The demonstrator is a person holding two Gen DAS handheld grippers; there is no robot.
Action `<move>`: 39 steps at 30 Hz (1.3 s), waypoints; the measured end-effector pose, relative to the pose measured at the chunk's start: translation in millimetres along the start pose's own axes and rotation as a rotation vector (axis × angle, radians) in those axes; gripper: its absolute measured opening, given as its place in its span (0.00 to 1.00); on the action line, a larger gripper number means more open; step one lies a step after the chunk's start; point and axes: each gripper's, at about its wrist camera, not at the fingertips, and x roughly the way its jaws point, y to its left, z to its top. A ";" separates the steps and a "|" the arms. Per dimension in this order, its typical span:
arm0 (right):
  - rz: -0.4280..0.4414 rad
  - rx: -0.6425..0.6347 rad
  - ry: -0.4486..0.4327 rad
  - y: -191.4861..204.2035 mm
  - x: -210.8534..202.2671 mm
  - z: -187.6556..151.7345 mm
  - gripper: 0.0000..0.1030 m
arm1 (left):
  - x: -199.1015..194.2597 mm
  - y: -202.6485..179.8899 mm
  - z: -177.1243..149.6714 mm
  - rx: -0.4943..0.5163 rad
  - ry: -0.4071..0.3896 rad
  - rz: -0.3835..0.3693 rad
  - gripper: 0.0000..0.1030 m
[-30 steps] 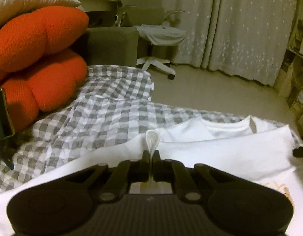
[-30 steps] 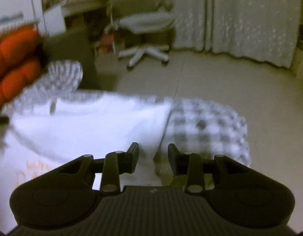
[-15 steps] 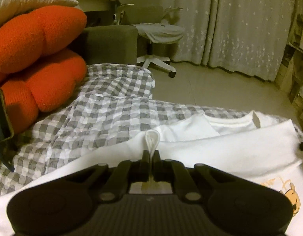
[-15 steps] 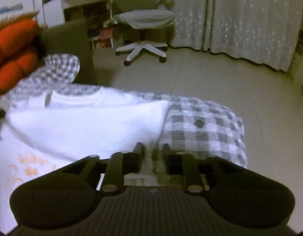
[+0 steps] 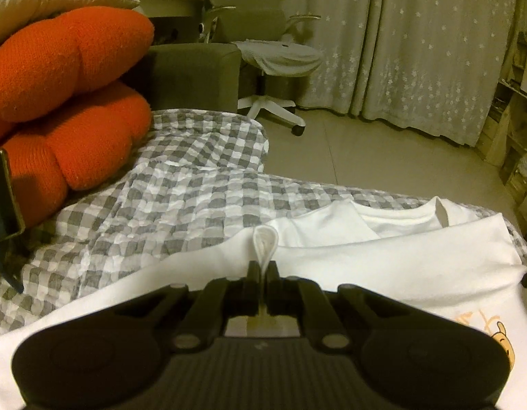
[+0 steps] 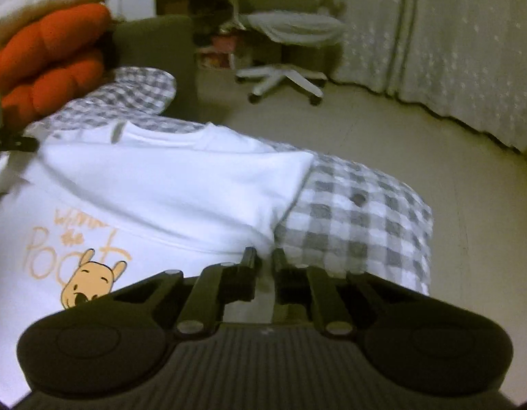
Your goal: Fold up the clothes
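white shirt (image 6: 167,184) spread on checked cover (image 6: 359,225). left gripper (image 5: 262,270) clamped on a pinched fold of its edge. right gripper (image 6: 262,258) closing on its corner, cloth between the fingers.

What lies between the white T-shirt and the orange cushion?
Only grey-and-white checked bedding lies between the white T-shirt and the orange cushion; nothing else rests on that stretch. The left wrist view shows it best.
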 end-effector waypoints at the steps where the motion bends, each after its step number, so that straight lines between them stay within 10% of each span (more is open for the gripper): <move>1: 0.003 0.031 0.012 -3.6 2.4 -0.2 0.08 | 1.5 -1.4 -0.9 0.006 0.005 0.002 0.03; 6: 0.031 0.093 0.050 -11.6 5.0 0.6 0.11 | 8.4 -5.3 -5.3 0.039 0.026 0.016 0.03; 13: 0.158 0.177 -0.086 -27.7 -17.7 20.0 0.53 | 10.7 -5.3 -5.5 0.031 0.032 0.007 0.03; 20: 0.018 0.257 0.007 -37.8 49.1 54.8 0.41 | 8.6 -4.8 -5.7 0.026 0.023 0.003 0.03; 23: 0.013 0.162 -0.031 -32.0 58.3 54.4 0.05 | 5.5 -4.7 -6.4 0.030 0.012 0.008 0.03; 28: -0.056 -0.321 -0.199 7.4 39.3 47.5 0.05 | -10.6 -10.2 -9.0 0.071 -0.028 0.012 0.03; 33: -0.058 -0.299 -0.167 -1.8 55.9 33.4 0.05 | -10.1 -6.2 -11.6 0.042 -0.017 0.003 0.03; 39: -0.113 -0.188 -0.174 -7.8 30.4 42.8 0.34 | -1.8 -2.0 -11.1 0.025 -0.002 0.013 0.03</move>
